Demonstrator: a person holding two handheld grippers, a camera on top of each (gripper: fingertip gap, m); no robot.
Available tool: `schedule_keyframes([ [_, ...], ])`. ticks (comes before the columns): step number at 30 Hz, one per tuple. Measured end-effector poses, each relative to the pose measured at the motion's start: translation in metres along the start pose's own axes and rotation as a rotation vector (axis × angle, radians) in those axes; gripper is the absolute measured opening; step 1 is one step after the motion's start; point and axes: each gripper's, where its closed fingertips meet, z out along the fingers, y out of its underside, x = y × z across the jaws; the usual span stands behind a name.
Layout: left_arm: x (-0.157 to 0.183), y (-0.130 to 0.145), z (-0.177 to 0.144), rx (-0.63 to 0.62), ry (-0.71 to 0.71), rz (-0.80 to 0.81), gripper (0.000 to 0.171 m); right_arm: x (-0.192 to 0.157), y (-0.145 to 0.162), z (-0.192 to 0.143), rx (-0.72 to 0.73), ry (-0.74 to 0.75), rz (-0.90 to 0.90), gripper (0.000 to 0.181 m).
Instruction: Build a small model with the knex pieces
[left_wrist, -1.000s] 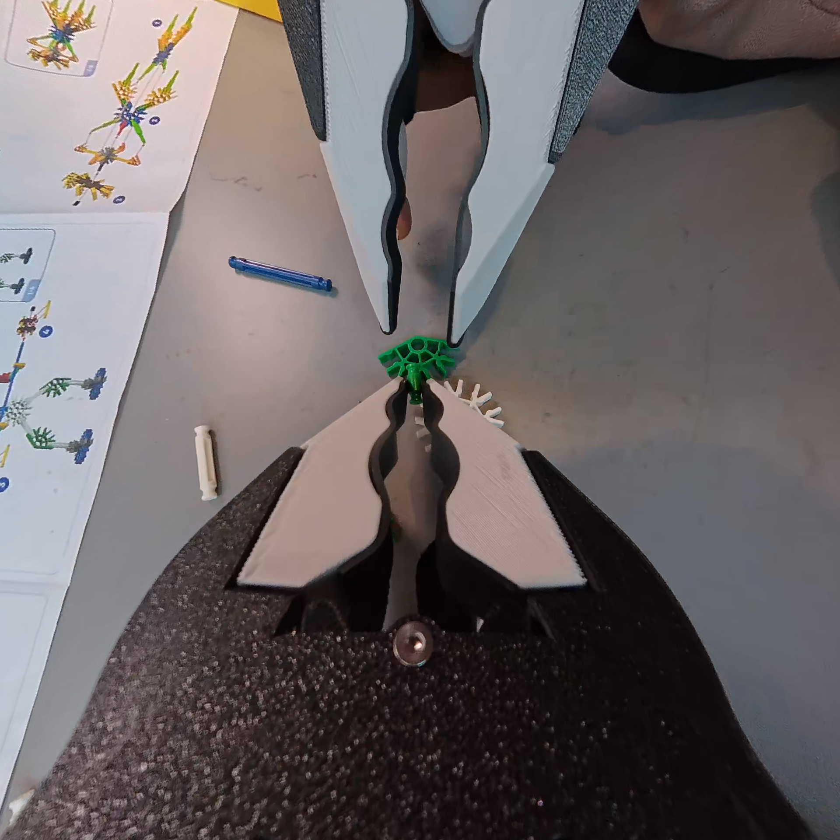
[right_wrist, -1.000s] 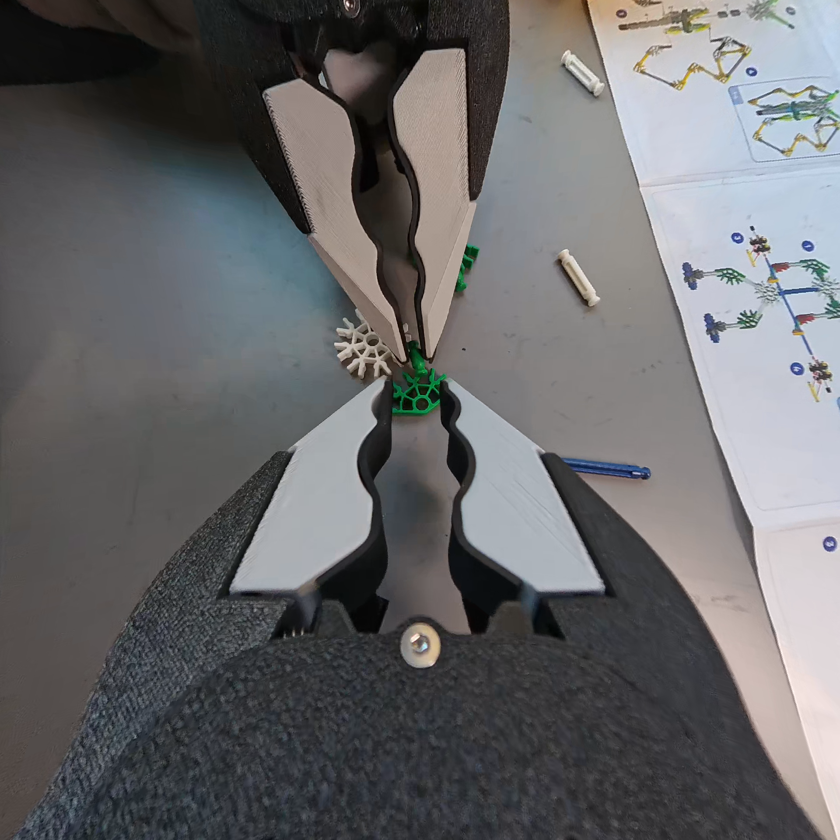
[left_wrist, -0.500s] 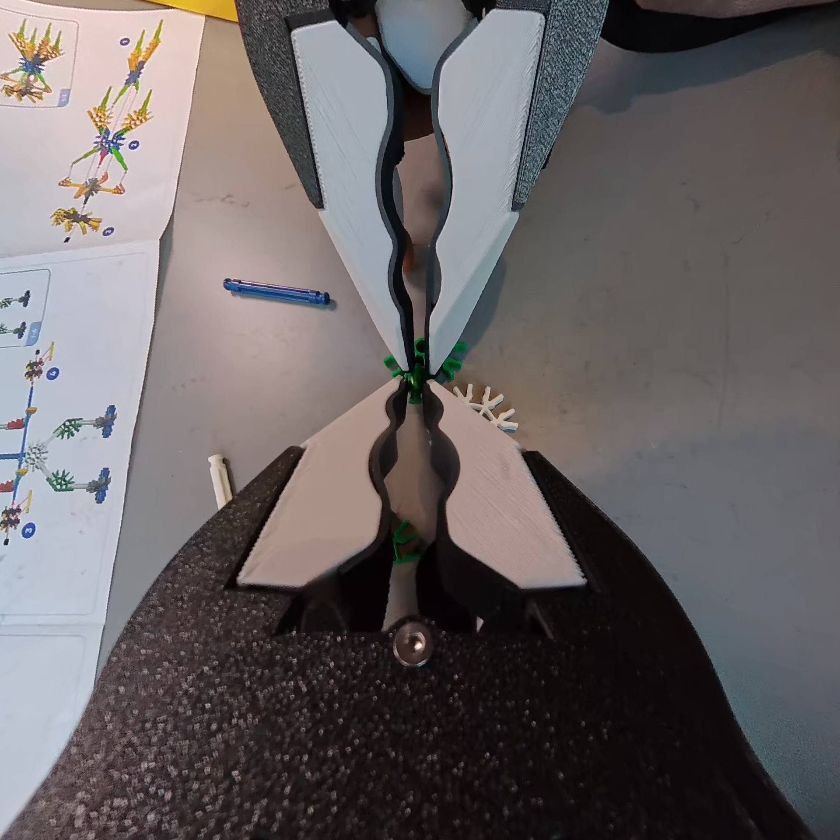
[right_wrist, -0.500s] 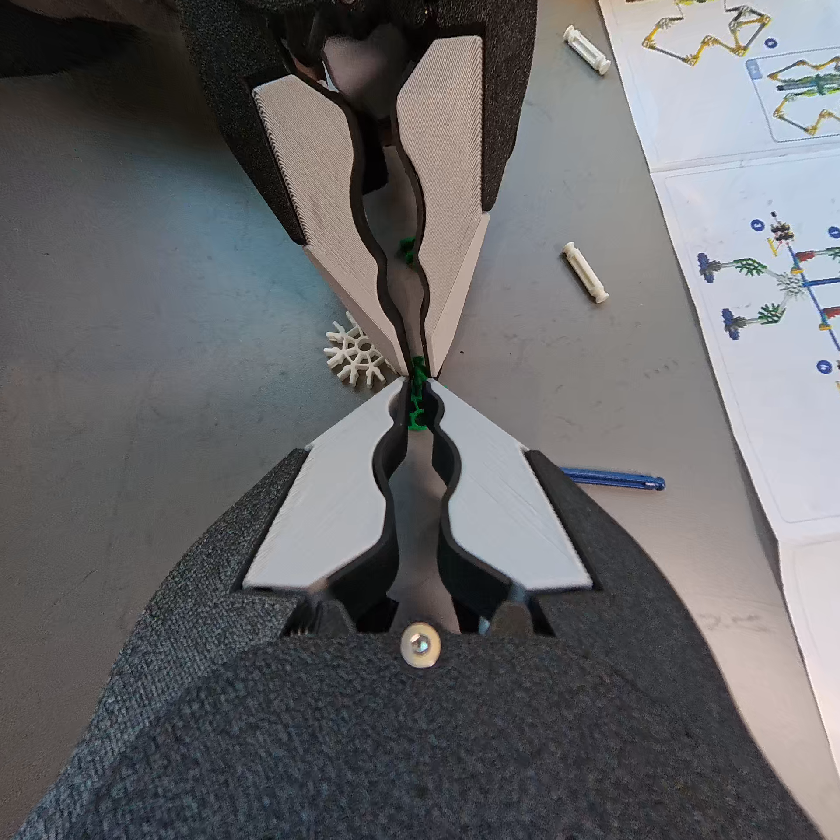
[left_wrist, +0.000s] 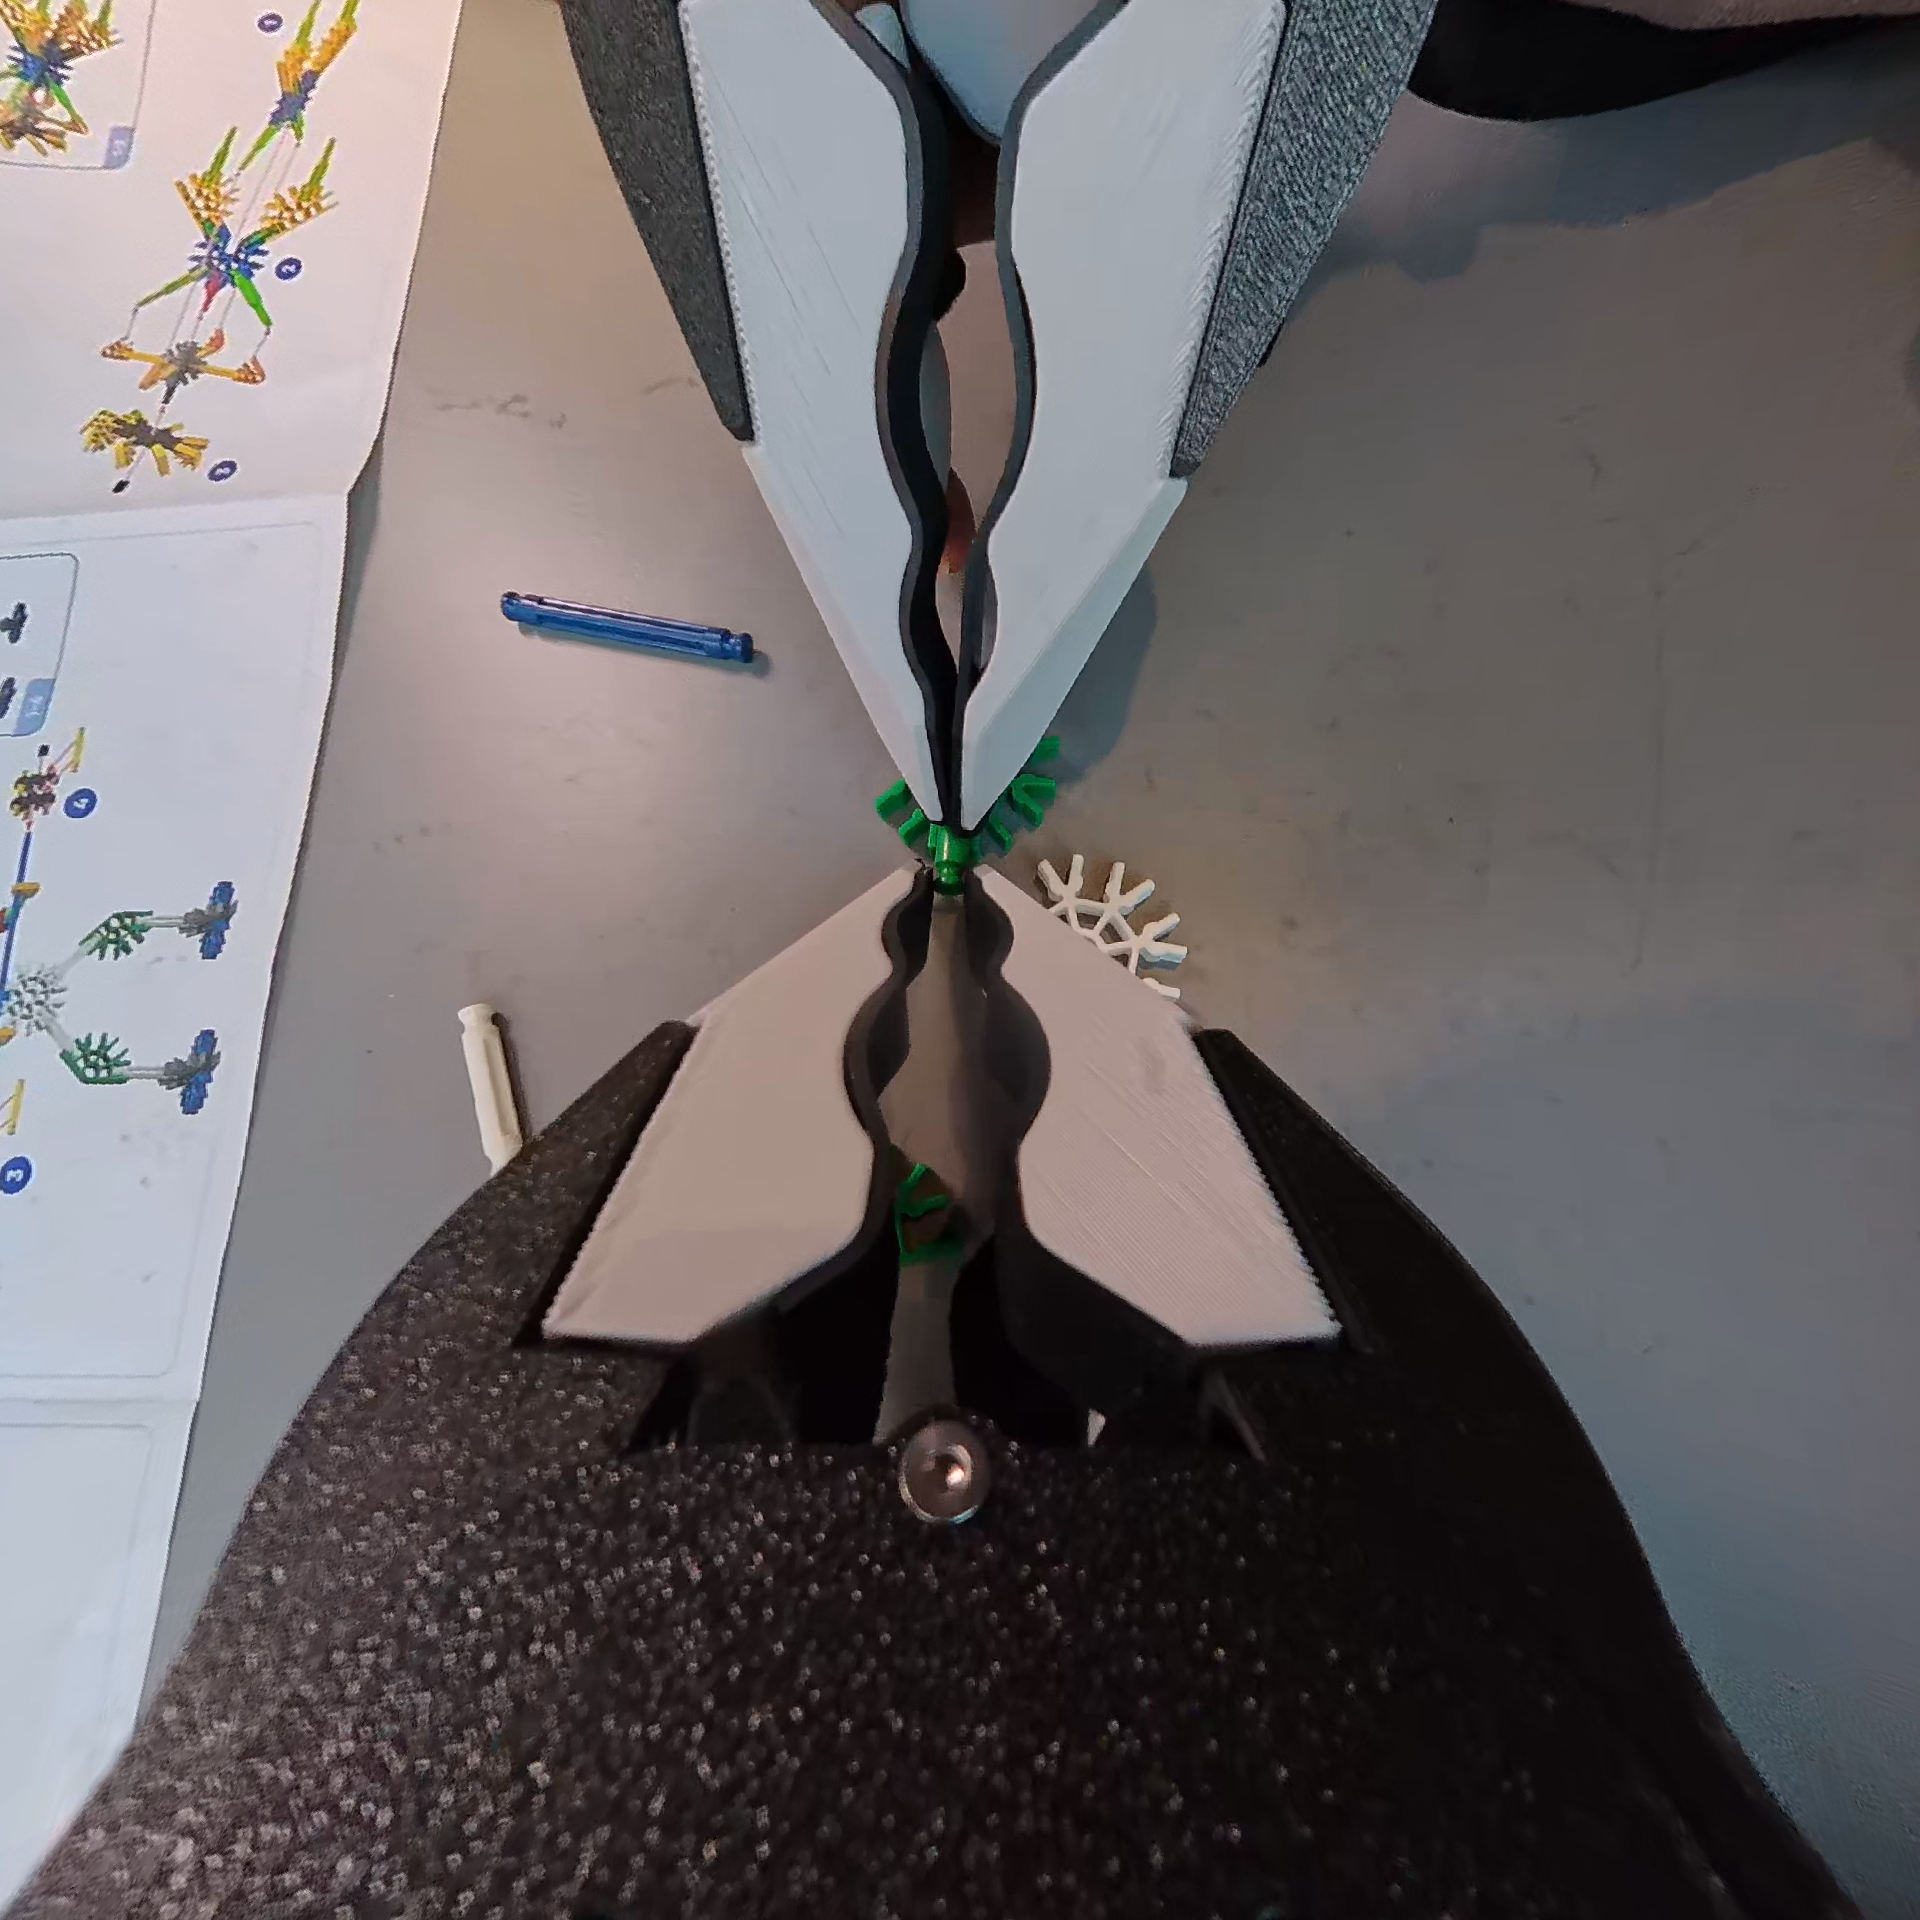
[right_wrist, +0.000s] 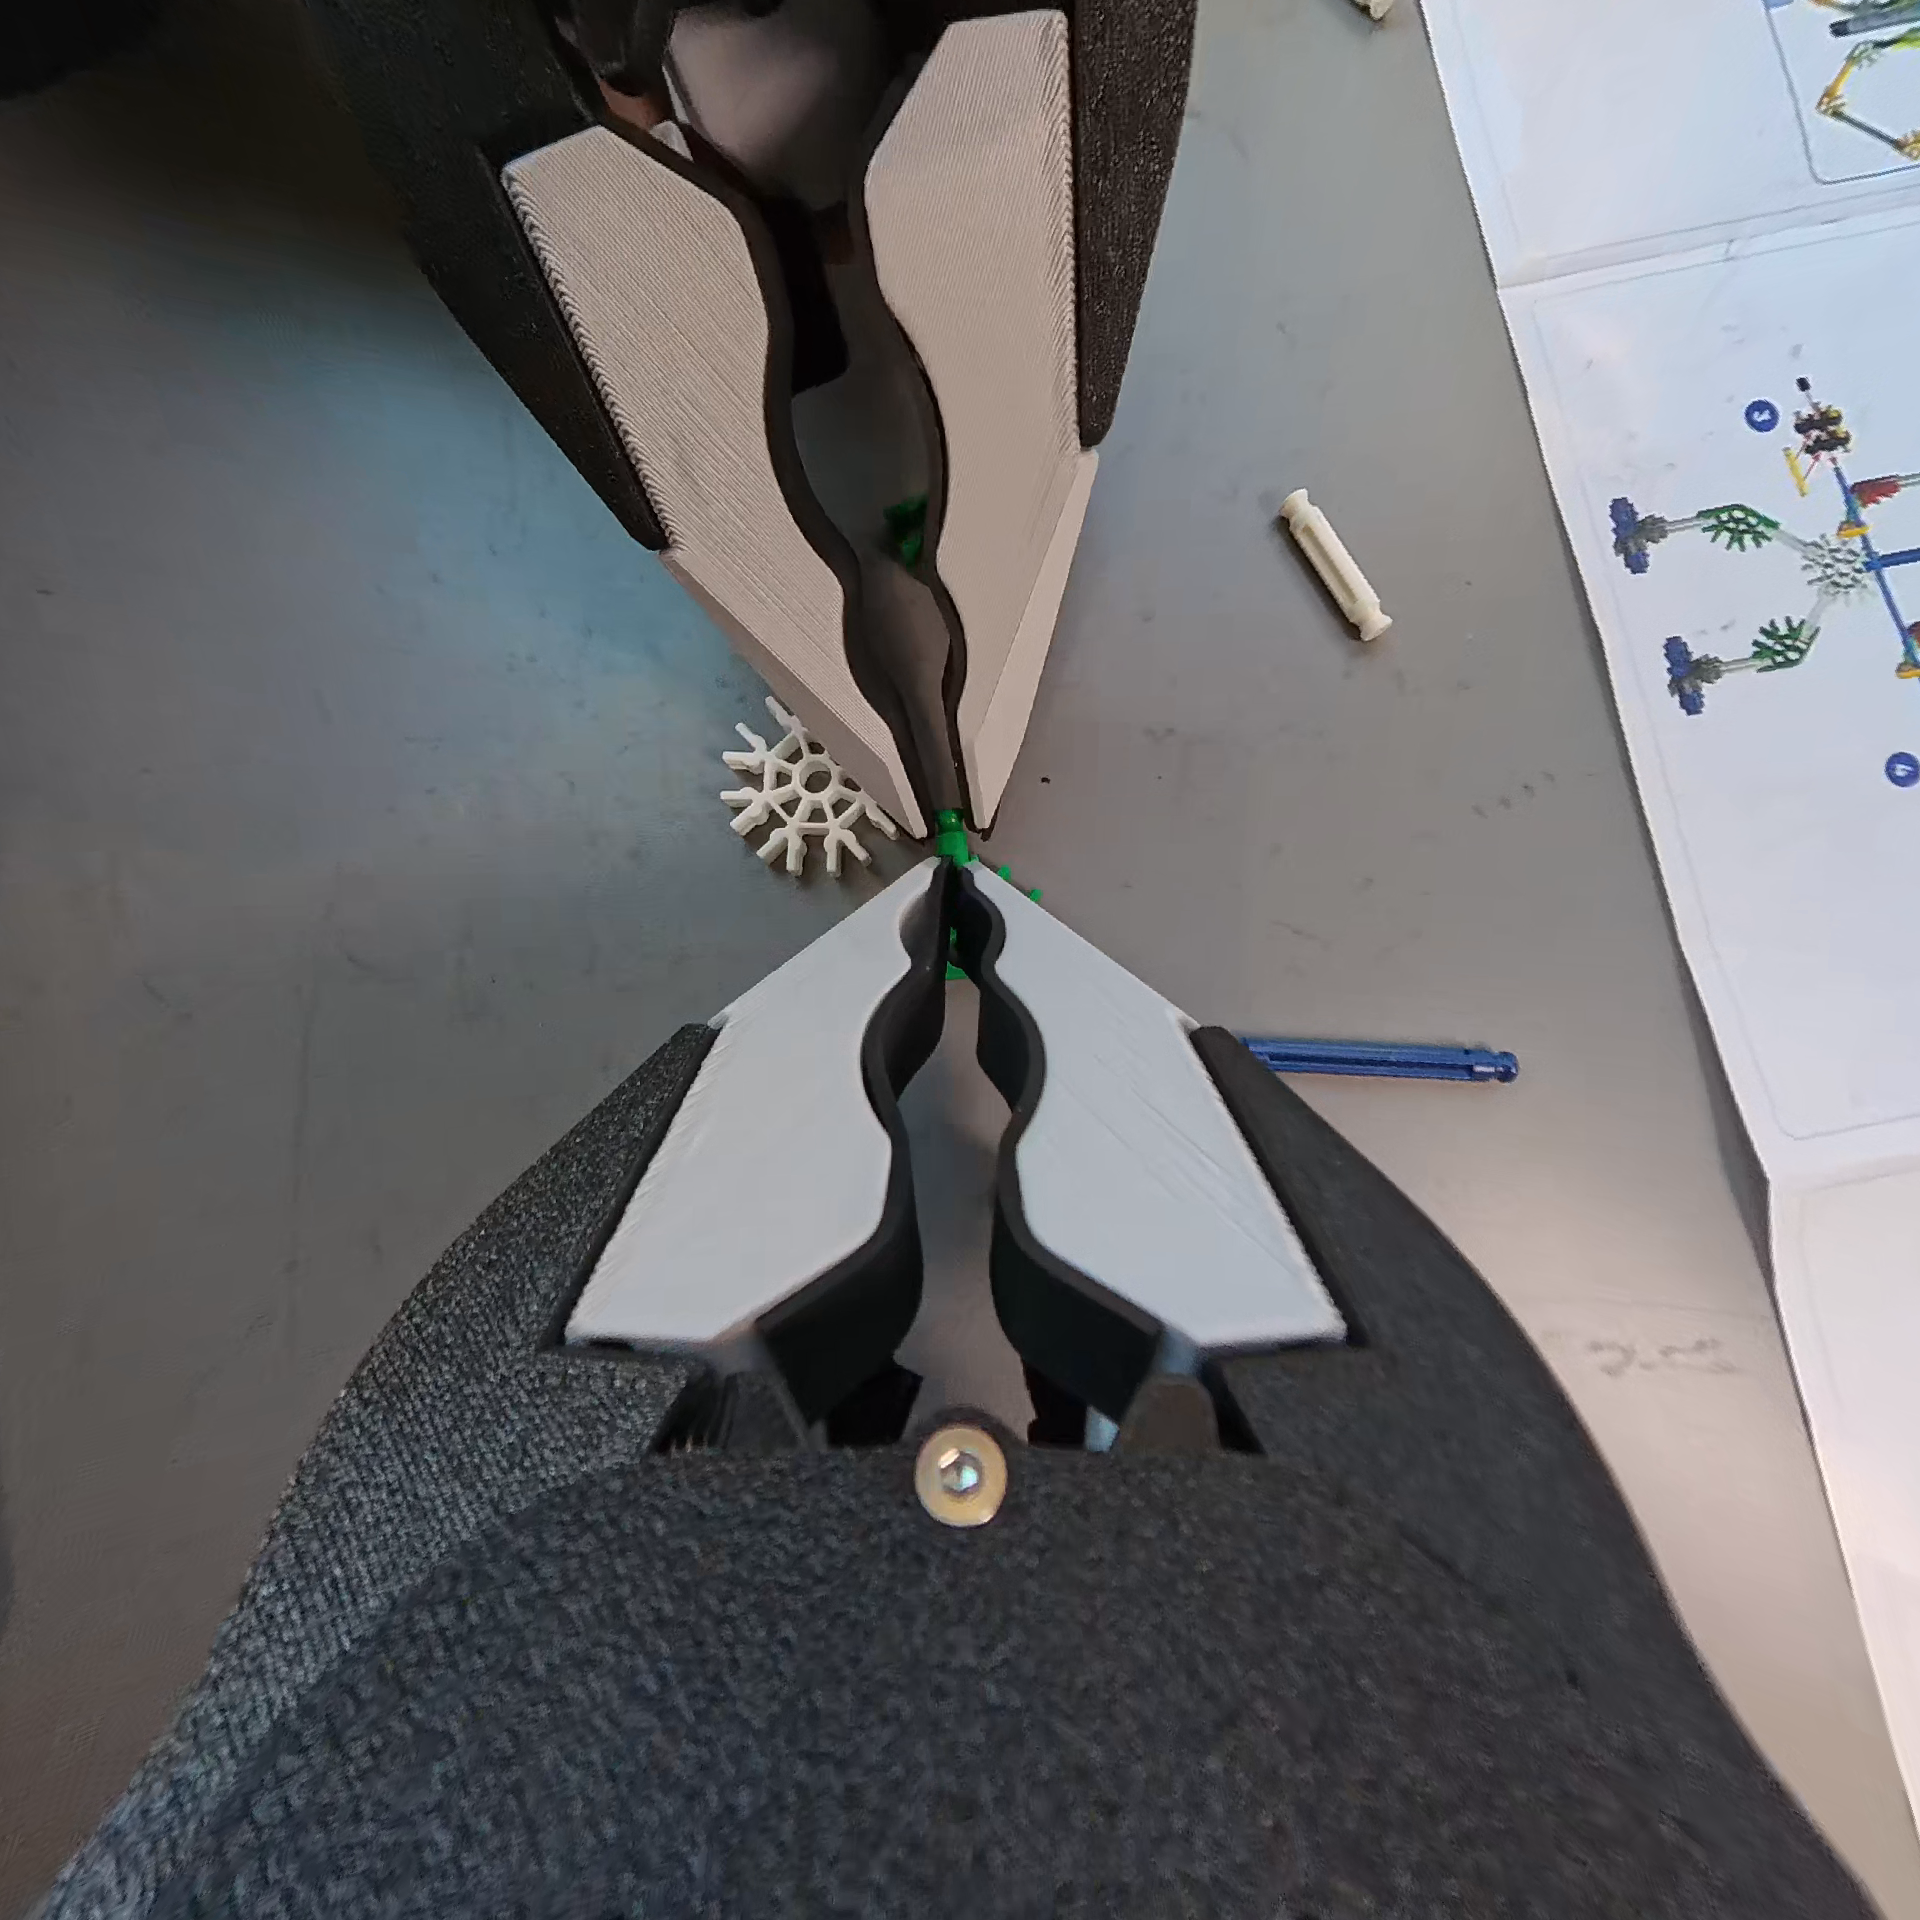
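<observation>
My left gripper (left_wrist: 940, 883) is shut on a short green rod (left_wrist: 948, 862), whose end sticks out past its tips. My right gripper (right_wrist: 951, 875) comes from the opposite side, tip to tip, and is shut on a green fan-shaped connector (left_wrist: 1023, 800) held on edge. The rod end (right_wrist: 945, 826) meets the connector (right_wrist: 961, 961) between the two pairs of tips. The right gripper (left_wrist: 951, 810) fills the top of the left wrist view, and the left gripper (right_wrist: 951, 810) fills the top of the right wrist view. Both are just above the grey table (left_wrist: 1507, 727).
A white snowflake connector (left_wrist: 1117, 920) (right_wrist: 805, 800) lies beside the tips. Another green connector (left_wrist: 916, 1216) (right_wrist: 904, 530) lies under the left gripper. A blue rod (left_wrist: 629, 629) (right_wrist: 1382, 1062), a white rod (left_wrist: 488, 1081) (right_wrist: 1335, 577) and a printed instruction sheet (left_wrist: 156, 727) (right_wrist: 1766, 727) lie to one side. My two grippers' fingertips are within a few centimetres of each other.
The right gripper was open around the flat green connector and has shut on it, and the connector now stands on edge. Both grippers have drawn closer together, and the left stays shut on the rod.
</observation>
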Motion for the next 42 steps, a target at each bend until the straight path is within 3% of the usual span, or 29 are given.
schedule_keyframes([
  [14,-0.009,-0.001,-0.018,0.014,-0.044,-0.060,0.003,-0.002,0.001,0.003,-0.217,-0.047,0.023,0.000],
  [19,-0.014,0.007,-0.036,0.035,-0.089,-0.113,0.008,0.005,-0.006,0.005,-0.090,-0.030,0.012,0.000],
  [23,-0.019,0.027,-0.061,0.074,-0.143,-0.205,0.021,0.007,-0.015,-0.017,0.086,-0.030,0.085,0.024],
  [26,-0.024,0.038,-0.067,0.071,-0.183,-0.229,0.029,0.006,-0.008,-0.025,0.094,0.005,0.025,0.028],
  [31,-0.017,0.040,-0.054,0.061,-0.141,-0.222,0.040,0.001,0.011,-0.003,0.011,0.009,-0.032,0.036],
  [42,-0.007,0.041,-0.042,-0.006,-0.144,-0.192,0.028,0.013,0.018,-0.006,-0.023,0.076,0.016,0.012],
])
